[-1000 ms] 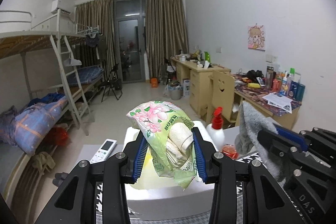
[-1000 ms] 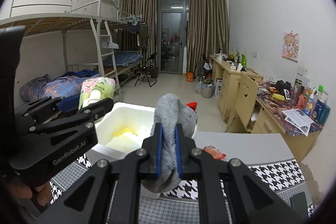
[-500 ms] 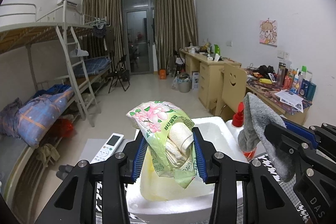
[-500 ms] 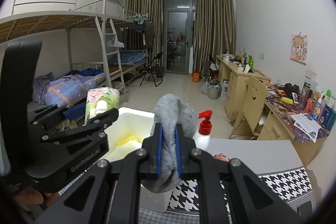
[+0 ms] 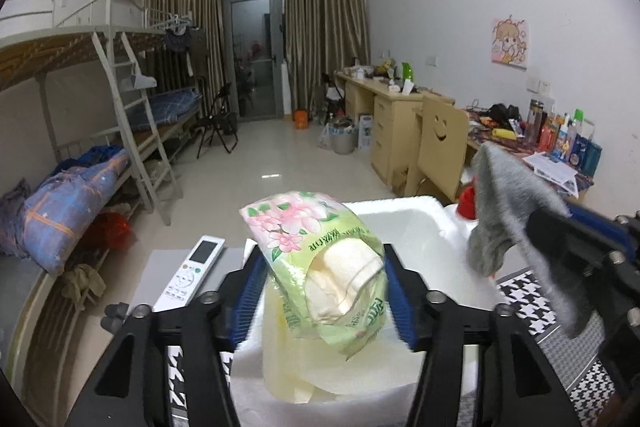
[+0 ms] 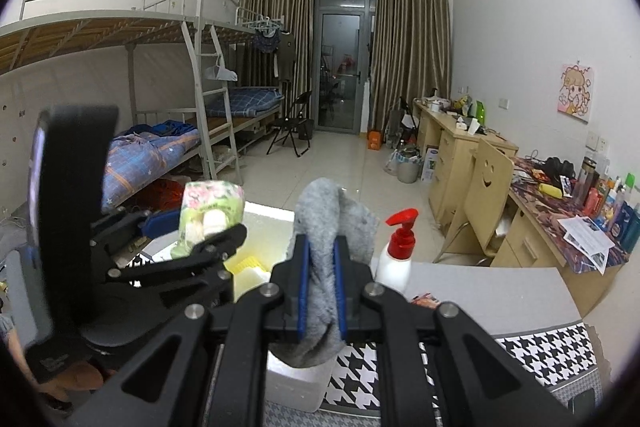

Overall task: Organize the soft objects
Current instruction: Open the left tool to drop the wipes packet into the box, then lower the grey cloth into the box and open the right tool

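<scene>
Two grippers are up over the table. The left gripper has its jaws just widened around the green floral tissue pack; the pack sits tilted between the blue pads, right above the white foam box, and whether the pads are touching it I cannot tell. The right gripper is clenched tight on the grey sock, which pokes up above the fingers and sags below them, just over the box's near corner.

Beyond the fingers, a white pump bottle with a red top stands just beside the box on the grey tabletop, a houndstooth mat lies nearer, and a white remote rests on the table's left side. Out in the room: bunk beds on the left, brown curtains flanking a glass door, wooden desks along the right wall.

Against a second ago, the foam box lies closer under both grippers, and the pack leans lower in the left pair.
</scene>
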Demonstrator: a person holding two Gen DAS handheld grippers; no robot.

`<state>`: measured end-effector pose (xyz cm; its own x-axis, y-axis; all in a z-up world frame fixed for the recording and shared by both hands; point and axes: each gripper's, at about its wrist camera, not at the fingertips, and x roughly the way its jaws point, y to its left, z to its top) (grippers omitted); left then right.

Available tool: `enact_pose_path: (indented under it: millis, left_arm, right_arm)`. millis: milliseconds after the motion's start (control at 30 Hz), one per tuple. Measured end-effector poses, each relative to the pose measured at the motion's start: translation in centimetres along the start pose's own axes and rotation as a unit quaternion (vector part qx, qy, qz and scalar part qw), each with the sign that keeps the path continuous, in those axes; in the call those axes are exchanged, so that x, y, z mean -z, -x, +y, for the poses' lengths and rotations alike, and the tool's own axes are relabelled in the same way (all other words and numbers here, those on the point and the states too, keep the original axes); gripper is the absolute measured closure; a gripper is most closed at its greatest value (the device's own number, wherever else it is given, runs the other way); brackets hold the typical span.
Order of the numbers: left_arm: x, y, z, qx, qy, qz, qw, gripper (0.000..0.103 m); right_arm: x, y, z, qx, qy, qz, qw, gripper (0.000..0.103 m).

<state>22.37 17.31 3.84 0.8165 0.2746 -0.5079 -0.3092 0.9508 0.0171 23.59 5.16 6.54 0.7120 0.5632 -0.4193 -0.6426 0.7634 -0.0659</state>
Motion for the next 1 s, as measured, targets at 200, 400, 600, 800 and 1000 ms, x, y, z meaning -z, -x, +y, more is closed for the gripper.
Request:
enact_pose_path:
  millis: [200,400,600,800,1000]
  left_arm:
    - [-0.1,1.3,0.7,-0.019,-0.001,-0.021,0.9996,0.007]
    - [-0.3,2.7,1.8,-0.030,0.008,-0.039,0.9988,0.005]
    - [-0.1,3.5,2.9,-0.046,0.018,-0.049,0.9976,0.002]
    - [0.3,3.7,3.9,-0.062,0.025,-0.053,0.9964,0.001]
    - [0.6,3.9,4.7,-0.070,0.031,-0.054,0.9956,0.001]
  right_arm:
    - [0.0,0.0,0.4,0.005,0.004,0.000,1.000,0.088]
    - [-0.1,-0.2,0.8,0.003,0.006,0.000,1.000,0.088]
    - [-0.3,-1.1,1.7,-0.008,0.008,0.008,1.000,0.088]
    - [-0.4,-2.1,2.6,-0.012,0.017,0.011,1.000,0.088]
    - [-0.4,-3.6,2.6,-0.021,0.012,0.028,0.999,0.088]
